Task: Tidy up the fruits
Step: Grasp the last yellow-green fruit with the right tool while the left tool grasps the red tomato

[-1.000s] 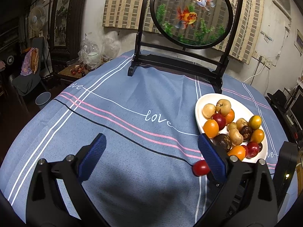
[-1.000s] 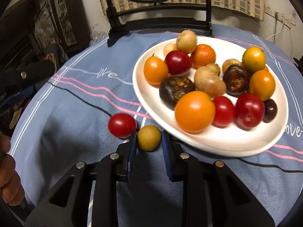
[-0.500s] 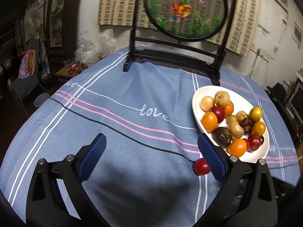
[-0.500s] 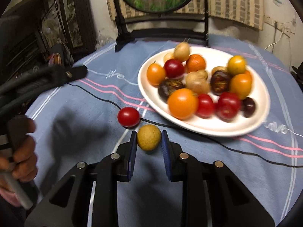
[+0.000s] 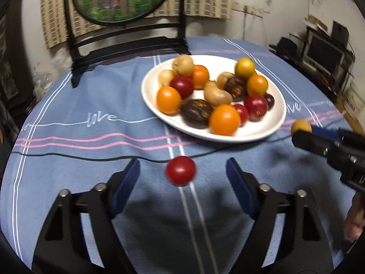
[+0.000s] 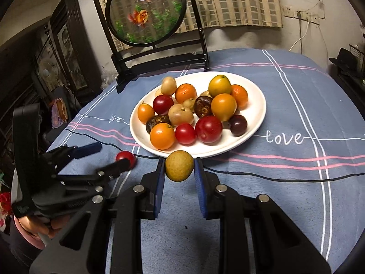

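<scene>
Left tool [image 5: 182, 178] closing around red fruit [image 5: 180, 170], pads not touching yet. Right tool [image 6: 179, 171] clamps yellow-brown fruit [image 6: 179, 165], plate [image 6: 255, 123] just beyond.

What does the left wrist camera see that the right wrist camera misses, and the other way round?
Only the left wrist view shows the left tongs closing around the loose red fruit, not yet touching it, and a dark monitor at the right. Only the right wrist view shows a wall socket and a fan. Both show the white plate of fruit, the fish picture, and the right tongs gripping a brownish-yellow fruit.
</scene>
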`<state>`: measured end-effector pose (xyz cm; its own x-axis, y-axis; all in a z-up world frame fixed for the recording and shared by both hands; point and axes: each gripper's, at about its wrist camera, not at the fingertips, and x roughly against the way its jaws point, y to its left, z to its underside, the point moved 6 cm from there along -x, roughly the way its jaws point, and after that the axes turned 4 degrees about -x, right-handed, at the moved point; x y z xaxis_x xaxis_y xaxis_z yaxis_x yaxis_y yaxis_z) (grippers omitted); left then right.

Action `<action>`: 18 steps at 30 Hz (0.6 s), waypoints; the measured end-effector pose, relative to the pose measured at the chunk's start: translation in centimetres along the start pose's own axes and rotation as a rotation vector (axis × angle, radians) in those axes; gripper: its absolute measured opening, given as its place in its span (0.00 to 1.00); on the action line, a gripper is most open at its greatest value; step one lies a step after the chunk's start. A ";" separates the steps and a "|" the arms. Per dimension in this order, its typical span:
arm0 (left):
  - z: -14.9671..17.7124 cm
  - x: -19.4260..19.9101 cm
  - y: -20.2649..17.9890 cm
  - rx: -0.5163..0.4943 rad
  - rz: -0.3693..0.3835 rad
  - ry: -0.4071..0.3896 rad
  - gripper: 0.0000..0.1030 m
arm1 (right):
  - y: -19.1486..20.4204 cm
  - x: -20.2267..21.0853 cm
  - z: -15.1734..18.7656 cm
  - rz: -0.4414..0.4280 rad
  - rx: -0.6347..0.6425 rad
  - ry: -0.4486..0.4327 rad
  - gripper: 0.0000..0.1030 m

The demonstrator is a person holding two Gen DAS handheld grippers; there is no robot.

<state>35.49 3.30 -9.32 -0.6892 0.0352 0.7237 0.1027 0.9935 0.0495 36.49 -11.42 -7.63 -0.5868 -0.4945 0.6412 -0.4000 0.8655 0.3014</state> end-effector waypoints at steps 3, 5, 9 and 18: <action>0.5 -0.6 -0.3 -0.020 -0.004 0.019 0.62 | 0.3 0.0 0.1 -0.007 0.003 0.004 0.25; 0.7 -1.1 -0.1 -0.018 -0.014 0.034 0.62 | 0.5 0.0 0.1 -0.005 0.010 0.004 0.25; 0.7 -1.6 0.2 -0.010 -0.020 0.032 0.59 | 0.5 0.3 0.0 -0.004 0.005 -0.003 0.25; 0.6 -3.0 -0.4 -0.024 -0.007 0.061 0.54 | 0.7 0.5 0.2 -0.012 0.002 -0.001 0.25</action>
<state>37.11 2.82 -11.95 -0.6452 0.0205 0.7637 0.1157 0.9907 0.0712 35.82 -11.09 -7.25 -0.5824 -0.5048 0.6372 -0.4084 0.8594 0.3076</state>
